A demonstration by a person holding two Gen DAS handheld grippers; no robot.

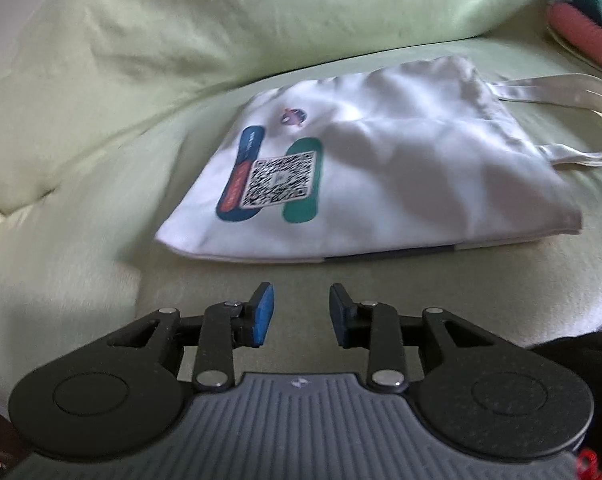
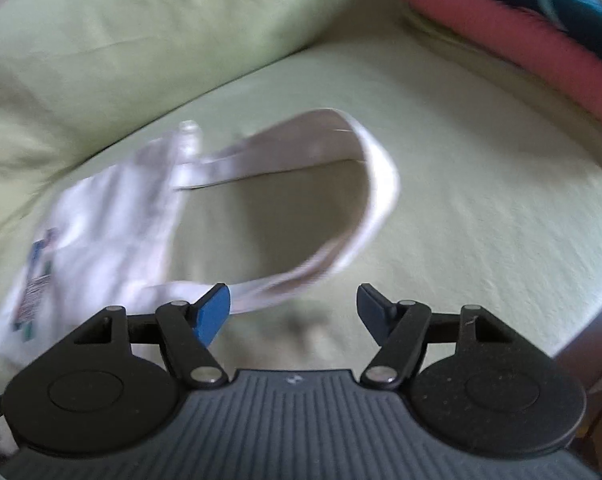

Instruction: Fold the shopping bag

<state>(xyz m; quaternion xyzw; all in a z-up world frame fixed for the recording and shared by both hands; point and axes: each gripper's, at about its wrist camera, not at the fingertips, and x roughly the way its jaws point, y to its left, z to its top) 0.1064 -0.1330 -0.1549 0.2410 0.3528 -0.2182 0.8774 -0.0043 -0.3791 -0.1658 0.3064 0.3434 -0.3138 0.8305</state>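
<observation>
A pale green sofa seat (image 1: pixel 381 280) filled both views, with a matching back cushion (image 1: pixel 181 40) behind it and, at the far right, a stack of folded textiles topped by a pink roll (image 2: pixel 521 44). On the seat lay the white tote bag (image 1: pixel 381 168), more or less flat though rumpled, its long axis running left to right: closed bottom edge to the left, mouth to the right. A QR-code print (image 1: pixel 279 180) flanked by blue and green bars sat toward its left half. The handle loop (image 2: pixel 365 196) trailed off the mouth to the right (blurred in the right wrist view).

The left gripper (image 1: pixel 300 314) hovered just short of the bag's near long edge, jaws partly spread with nothing between them. The right gripper (image 2: pixel 293 312) was spread wider, also holding nothing, and the near run of the strap passed just beyond its left fingertip; whether they touched could not be told. By my judgement the right hand was nearer the handles and the left nearer the body, so each would take its own end.
</observation>
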